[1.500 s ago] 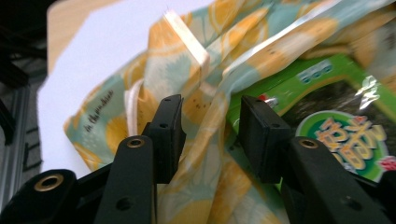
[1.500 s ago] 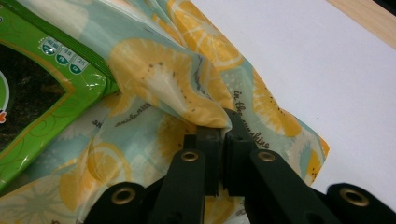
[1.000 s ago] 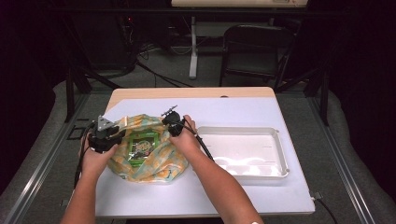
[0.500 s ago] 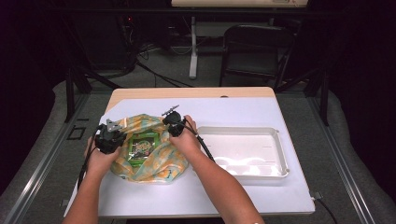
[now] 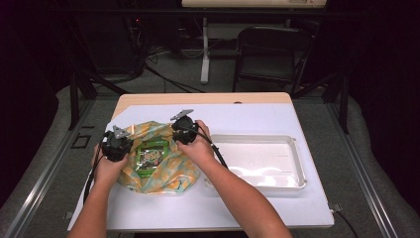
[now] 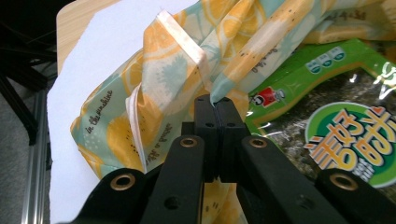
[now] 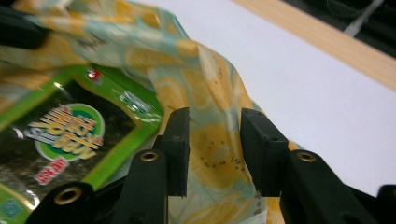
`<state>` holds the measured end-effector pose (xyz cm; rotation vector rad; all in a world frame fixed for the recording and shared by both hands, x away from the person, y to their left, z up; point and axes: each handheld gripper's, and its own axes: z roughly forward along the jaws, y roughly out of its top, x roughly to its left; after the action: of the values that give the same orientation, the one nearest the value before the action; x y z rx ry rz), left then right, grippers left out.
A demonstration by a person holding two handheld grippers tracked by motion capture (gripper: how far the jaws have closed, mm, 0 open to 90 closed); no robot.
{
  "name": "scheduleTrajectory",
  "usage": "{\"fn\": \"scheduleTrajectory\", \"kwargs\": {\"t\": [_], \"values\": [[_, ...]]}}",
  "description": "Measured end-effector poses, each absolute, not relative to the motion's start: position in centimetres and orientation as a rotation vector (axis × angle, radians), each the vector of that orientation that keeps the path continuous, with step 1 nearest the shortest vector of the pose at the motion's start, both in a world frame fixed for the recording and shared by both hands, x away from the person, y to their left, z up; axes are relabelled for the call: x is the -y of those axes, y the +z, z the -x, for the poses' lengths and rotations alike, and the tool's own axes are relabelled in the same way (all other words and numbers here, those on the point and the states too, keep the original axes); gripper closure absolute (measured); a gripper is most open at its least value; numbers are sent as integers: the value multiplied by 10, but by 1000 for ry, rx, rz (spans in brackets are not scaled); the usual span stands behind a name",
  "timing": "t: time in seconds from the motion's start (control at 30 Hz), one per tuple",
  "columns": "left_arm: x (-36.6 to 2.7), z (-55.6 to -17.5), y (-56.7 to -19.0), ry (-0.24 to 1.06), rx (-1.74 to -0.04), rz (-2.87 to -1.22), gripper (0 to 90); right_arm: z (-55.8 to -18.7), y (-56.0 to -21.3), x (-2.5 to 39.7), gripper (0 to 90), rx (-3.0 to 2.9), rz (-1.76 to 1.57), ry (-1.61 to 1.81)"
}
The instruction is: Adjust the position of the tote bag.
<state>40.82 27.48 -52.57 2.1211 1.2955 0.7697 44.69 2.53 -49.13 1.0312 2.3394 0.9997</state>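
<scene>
Two grippers work the lemon-print bag at the table's left. Your left gripper is clamped on a fold; your right gripper stands released astride the far rim. Close it on fabric only, clear of the seaweed packet. Since a second ago, the left gripper has shifted leftward.

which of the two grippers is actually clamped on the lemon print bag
The left gripper: its jaws are shut on a fold of the lemon print bag. The right gripper has its jaws apart, with the fabric between them.
</scene>
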Motion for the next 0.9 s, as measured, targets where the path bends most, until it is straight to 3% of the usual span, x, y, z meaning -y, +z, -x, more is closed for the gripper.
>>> {"fn": "scheduleTrajectory", "kwargs": {"t": [0.3, 0.9], "values": [[-278, -417, -532, 783, -1339, -2094, 898, -434, -484, -35, 605, -2306, -964, 1059], [-279, -425, -542, 770, -1353, -2113, 892, -452, -527, -56, 524, -2380, -1044, 901]]}}
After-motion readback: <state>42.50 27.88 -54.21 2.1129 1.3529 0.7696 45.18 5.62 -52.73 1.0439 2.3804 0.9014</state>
